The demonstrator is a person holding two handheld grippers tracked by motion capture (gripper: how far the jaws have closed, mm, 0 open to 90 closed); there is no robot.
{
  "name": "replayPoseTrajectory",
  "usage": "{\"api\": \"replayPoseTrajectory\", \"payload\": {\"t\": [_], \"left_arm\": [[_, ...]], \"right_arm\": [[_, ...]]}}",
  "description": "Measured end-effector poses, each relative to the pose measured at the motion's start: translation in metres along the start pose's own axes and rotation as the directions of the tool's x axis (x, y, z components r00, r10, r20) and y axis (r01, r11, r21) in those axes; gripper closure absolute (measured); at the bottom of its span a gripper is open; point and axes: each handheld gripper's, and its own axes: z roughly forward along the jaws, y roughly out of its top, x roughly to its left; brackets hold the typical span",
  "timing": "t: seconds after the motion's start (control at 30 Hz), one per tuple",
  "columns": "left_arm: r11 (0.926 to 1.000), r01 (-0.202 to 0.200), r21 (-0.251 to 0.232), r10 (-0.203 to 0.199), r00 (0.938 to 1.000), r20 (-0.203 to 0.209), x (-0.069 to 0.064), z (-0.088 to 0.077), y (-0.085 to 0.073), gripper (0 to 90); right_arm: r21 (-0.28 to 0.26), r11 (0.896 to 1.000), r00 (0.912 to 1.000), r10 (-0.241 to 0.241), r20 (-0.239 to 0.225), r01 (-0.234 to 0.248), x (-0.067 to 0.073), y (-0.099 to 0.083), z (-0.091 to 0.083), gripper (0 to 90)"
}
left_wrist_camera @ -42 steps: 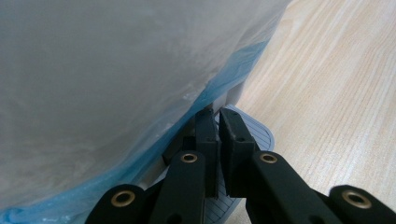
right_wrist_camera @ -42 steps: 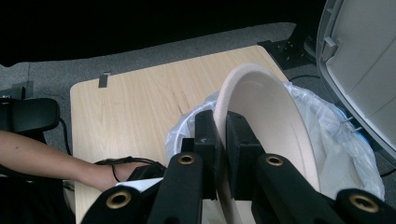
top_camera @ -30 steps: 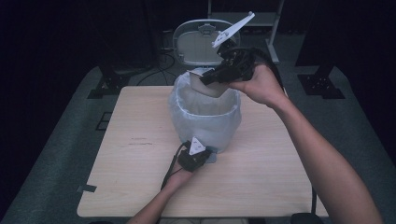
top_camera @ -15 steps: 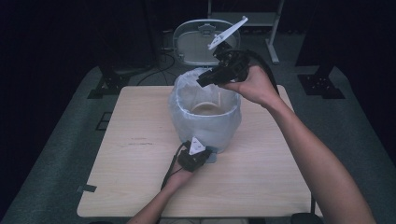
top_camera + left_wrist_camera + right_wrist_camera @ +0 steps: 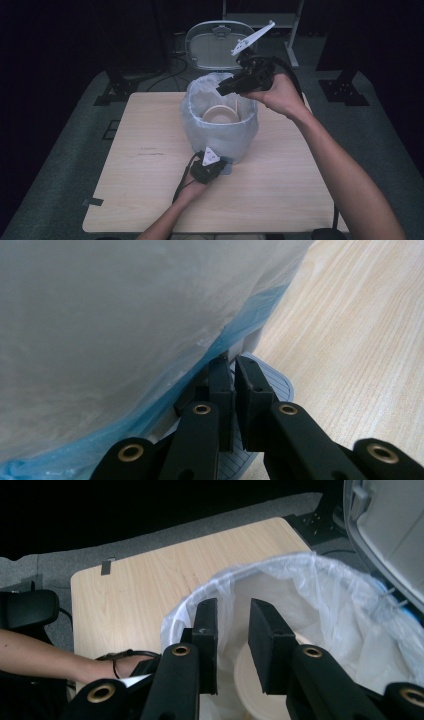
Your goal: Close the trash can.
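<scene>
A white pedal bin [image 5: 220, 135] lined with a clear plastic bag [image 5: 320, 580] stands mid-table, its lid [image 5: 215, 45] tipped up behind it. A beige round cup-like thing [image 5: 220, 115] lies inside the bag, also seen past the right jaws [image 5: 255, 685]. My right gripper [image 5: 223, 90] hovers over the bin's far rim; its jaws [image 5: 232, 610] have just been opening, stand open and hold nothing. My left gripper [image 5: 215, 167] is low at the bin's near foot. Its jaws [image 5: 232, 362] are shut, their tips over the ridged blue-grey pedal [image 5: 277, 385] against the bin's base.
The wooden table [image 5: 140, 175] has bare room to the left, right and front of the bin. Dark stands [image 5: 345, 90] and cables sit on the grey floor behind the table. A cable trails from the left gripper [image 5: 182, 182].
The right gripper held the beige thing over the bin a second ago; the thing now lies inside the bag and the jaws have parted. The left gripper has stayed at the bin's foot.
</scene>
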Motion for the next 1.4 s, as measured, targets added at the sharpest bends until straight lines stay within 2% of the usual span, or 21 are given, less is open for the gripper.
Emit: {"api": "replayPoseTrajectory", "payload": {"t": [0.2,0.33,0.53,0.8,1.4], "left_arm": [[1.0000,0.000,0.000,0.000,1.0000,0.000,0.000,0.000,0.000,86.6],[1.0000,0.001,0.000,-0.001,1.0000,0.000,0.000,0.000,0.000,86.6],[1.0000,0.002,0.001,-0.002,1.0000,0.000,0.000,0.000,0.000,86.5],[1.0000,0.003,0.000,-0.003,1.0000,0.001,0.000,0.000,0.000,86.5],[1.0000,0.004,0.003,-0.004,1.0000,0.001,0.001,0.000,0.000,86.3]], "right_arm": [[0.003,1.000,1.0000,0.008,-0.002,-0.008,-0.002,-0.008,-0.003,71.4],[-0.019,0.999,0.9995,0.030,0.001,-0.030,-0.004,-0.017,-0.010,69.3],[-0.022,0.999,0.9990,0.044,0.009,-0.044,-0.008,-0.027,-0.018,66.7],[-0.023,0.999,0.9987,0.047,0.019,-0.047,-0.007,-0.031,-0.028,64.0],[-0.036,0.995,0.9951,0.092,0.035,-0.091,-0.014,-0.047,-0.046,60.4]]}}
